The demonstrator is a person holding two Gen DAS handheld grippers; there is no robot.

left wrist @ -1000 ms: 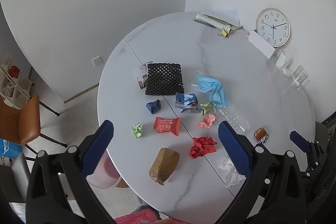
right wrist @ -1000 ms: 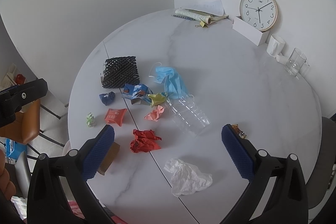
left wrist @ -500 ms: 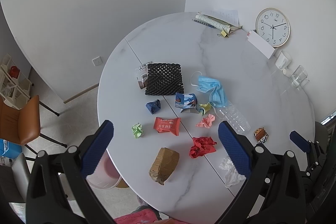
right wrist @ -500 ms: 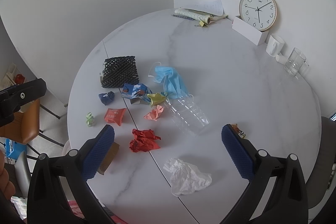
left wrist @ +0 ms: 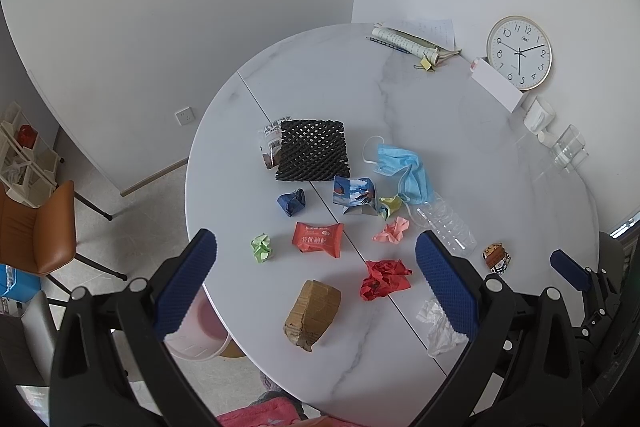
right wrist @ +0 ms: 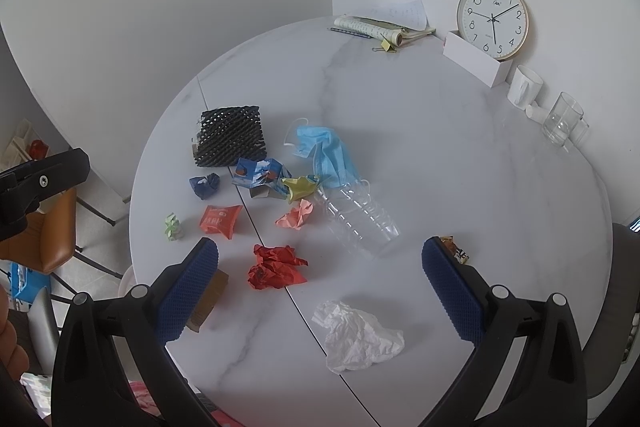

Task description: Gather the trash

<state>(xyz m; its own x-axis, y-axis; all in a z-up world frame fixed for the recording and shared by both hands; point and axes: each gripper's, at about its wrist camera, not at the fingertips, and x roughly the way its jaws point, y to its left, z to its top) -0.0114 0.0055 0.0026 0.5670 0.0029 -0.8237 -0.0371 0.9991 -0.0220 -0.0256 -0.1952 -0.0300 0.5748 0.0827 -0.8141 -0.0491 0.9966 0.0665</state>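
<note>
Looking down from the left wrist camera, a round white marble table carries scattered trash. The left gripper hangs above the near edge with its blue-padded jaws spread wide, holding and touching nothing. Between them lie a crumpled brown cardboard piece near the edge and a red crumpled paper. A red snack wrapper bears white Chinese characters, too small to read with confidence. Toward the middle sit a black foam net, a blue face mask, a printed carton and a clear plastic bottle. At the far edge a wall clock shows numerals one to twelve. A pink bin stands on the floor beside the table's left edge.

From the right wrist camera, the right gripper likewise hovers over the near edge, jaws wide apart and empty. A white crumpled tissue lies on the table between them, below the pads and not touched. The same red crumpled paper sits just beyond, and the bottle lies past it toward the middle. A small candy wrapper lies beside the right pad.
</note>
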